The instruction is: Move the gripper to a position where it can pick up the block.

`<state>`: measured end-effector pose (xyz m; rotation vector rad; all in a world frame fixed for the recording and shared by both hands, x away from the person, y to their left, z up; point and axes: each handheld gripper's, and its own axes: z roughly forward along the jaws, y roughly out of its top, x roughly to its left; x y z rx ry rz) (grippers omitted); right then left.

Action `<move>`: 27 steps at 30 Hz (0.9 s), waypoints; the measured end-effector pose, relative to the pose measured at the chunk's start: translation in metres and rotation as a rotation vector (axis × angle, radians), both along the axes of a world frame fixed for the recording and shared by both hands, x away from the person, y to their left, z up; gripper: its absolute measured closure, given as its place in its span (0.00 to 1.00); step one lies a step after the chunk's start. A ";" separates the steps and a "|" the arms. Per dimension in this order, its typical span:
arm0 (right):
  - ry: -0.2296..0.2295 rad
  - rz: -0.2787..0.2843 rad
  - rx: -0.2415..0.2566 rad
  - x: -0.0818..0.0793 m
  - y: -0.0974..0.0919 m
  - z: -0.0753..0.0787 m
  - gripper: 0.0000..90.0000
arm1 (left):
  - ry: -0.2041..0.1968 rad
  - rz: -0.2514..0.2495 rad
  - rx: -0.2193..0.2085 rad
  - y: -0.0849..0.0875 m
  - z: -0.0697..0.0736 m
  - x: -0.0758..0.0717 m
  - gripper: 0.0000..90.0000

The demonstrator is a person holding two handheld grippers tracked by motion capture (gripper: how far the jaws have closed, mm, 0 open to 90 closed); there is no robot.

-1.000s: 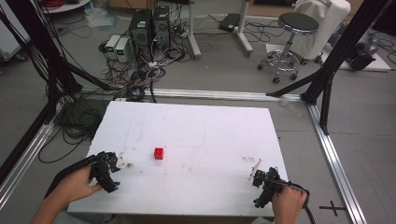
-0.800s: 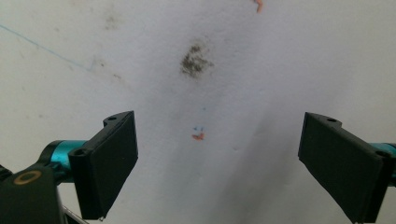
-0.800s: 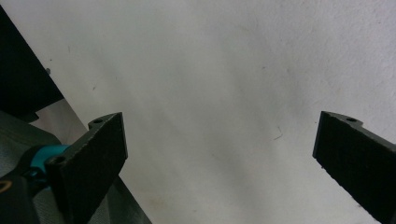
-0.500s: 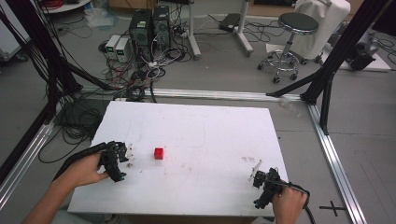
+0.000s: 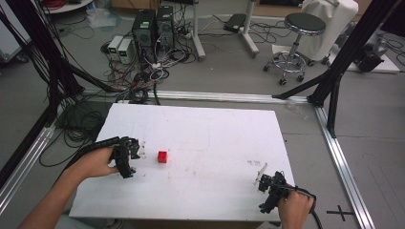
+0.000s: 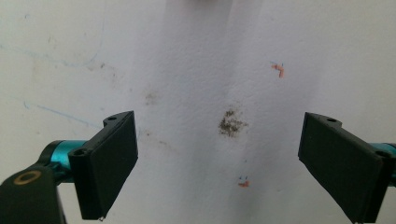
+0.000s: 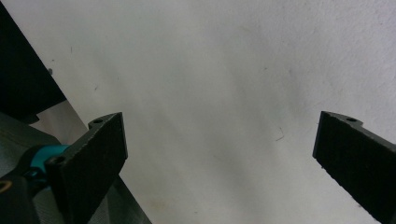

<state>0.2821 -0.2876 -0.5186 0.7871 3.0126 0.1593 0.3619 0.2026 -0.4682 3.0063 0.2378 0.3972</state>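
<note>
Approach step, by my read: left gripper (image 5: 130, 157) sits on the white worktop (image 5: 210, 129) just left of the red cube (image 5: 163, 156), near it but not touching, with a strip of bare surface between them. Cube is the landmark: it lies on the left half of the worktop, upright, nothing else beside it. In the left gripper view the fingers (image 6: 109, 163) are spread wide with nothing between them, just stained white surface, a dark smudge (image 6: 232, 124) and small orange marks (image 6: 279, 70); a faint reddish edge at the top of that view may be the cube, too cropped to be sure. Right gripper (image 5: 268, 187) rests far to the right of the cube, near the worktop's near right corner, well apart from it; right gripper view shows its fingers (image 7: 98, 158) also spread, empty, over bare white surface and the worktop edge. Likely a reach-to-grasp not yet closed. Next move calls for the left gripper to travel toward the cube, line the open fingers up so the cube sits between them, low enough to catch its sides, then close. Cube is small, so centering matters; an off-line push could slide it. Right gripper looks idle for now.
</note>
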 end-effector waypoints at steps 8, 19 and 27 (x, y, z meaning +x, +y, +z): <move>-0.005 0.003 0.000 0.000 -0.001 0.001 0.02 | 0.008 -0.050 0.016 -0.012 0.002 0.017 0.14; -0.004 -0.008 0.007 -0.001 -0.003 0.000 0.02 | 0.013 -0.103 0.054 -0.034 -0.002 0.029 0.14; -0.001 0.006 0.000 0.000 0.000 -0.002 0.02 | 0.043 -0.120 0.051 -0.047 -0.005 0.041 0.14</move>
